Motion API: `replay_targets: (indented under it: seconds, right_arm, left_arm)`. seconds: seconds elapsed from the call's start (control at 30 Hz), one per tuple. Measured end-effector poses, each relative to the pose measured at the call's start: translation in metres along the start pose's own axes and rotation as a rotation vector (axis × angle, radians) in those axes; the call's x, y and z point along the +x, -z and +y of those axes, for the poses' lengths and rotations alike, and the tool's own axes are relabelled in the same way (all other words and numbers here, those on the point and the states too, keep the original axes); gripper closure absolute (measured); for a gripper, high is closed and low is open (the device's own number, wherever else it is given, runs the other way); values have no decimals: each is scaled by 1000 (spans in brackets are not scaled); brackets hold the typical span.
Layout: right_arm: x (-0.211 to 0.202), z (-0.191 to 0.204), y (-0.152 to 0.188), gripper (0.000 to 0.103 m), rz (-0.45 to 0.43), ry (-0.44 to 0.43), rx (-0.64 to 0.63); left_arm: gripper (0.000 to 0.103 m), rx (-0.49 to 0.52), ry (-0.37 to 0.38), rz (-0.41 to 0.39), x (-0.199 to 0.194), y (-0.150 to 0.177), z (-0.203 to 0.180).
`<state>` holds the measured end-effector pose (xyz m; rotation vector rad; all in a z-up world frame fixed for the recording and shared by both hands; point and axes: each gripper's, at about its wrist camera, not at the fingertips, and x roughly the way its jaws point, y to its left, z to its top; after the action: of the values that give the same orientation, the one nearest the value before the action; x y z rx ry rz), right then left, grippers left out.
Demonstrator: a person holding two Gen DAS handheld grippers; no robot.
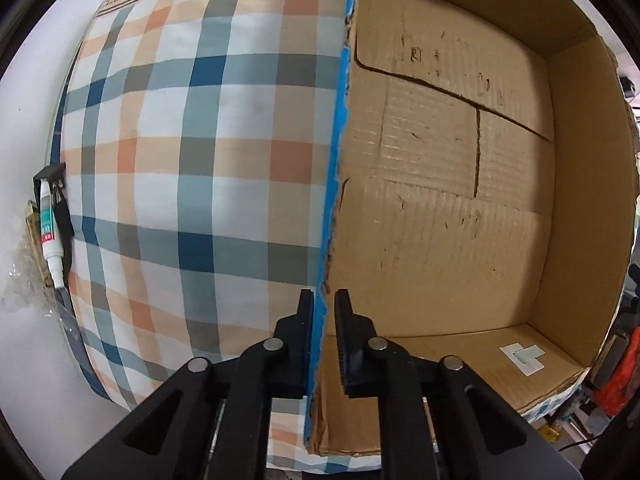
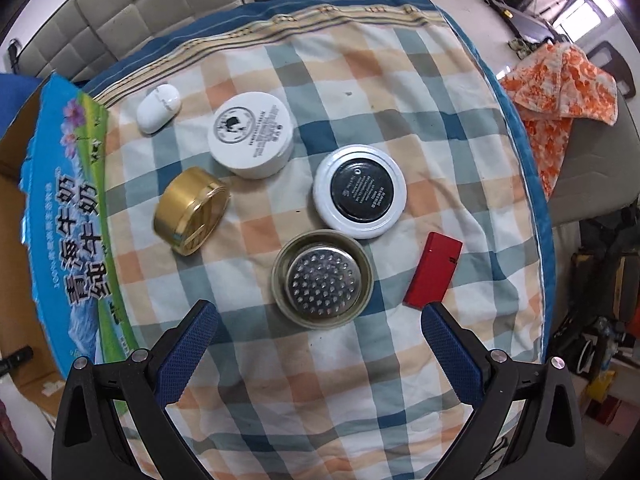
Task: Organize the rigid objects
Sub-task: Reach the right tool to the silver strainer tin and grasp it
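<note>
Left gripper clamped narrowly astride the blue-edged wall of the cardboard box, 1 black finger outside against the plaid cloth, 1 inside; jaws nearly together on that wall. Inside the box, bare cardboard floor with 1 white label near the right corner. At the far left edge, 1 white glue tube beside the cloth. Right gripper spread wide, blue-padded fingers holding nothing, hovering over the near part of the checked cloth. Broad bare cloth between and below the fingers; more at the far right, up to the blue border. 5 round or rounded items plus 1 flat one on the cloth: 1 perforated metal strainer dish just beyond the fingers, 1 red rectangular case just right of it, 1 white-rimmed tin with a black centre beyond, 1 white round jar further left, 1 gold tin tilted on its side near the left, 1 white oval case at the far left. Printed blue outer box wall along the left edge of the cloth, close to the gold tin.
</note>
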<state>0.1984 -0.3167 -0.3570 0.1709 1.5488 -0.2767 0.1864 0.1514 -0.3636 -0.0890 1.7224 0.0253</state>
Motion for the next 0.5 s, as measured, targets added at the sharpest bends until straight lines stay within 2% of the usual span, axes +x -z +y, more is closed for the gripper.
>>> replay_targets:
  seconds: [0.23, 0.43, 0.47, 0.5]
  right_arm:
    - [32, -8, -16, 0, 58, -31, 69]
    - [72, -8, -31, 0, 151, -68, 130]
    - [78, -8, -33, 1, 166, -72, 137]
    - [83, -8, -34, 7, 177, -73, 148]
  left_arm:
    - [98, 7, 0, -14, -2, 1, -1]
    - [98, 18, -16, -28, -6, 1, -5]
    - [98, 20, -18, -32, -8, 1, -5]
    - [98, 22, -17, -34, -8, 1, -6]
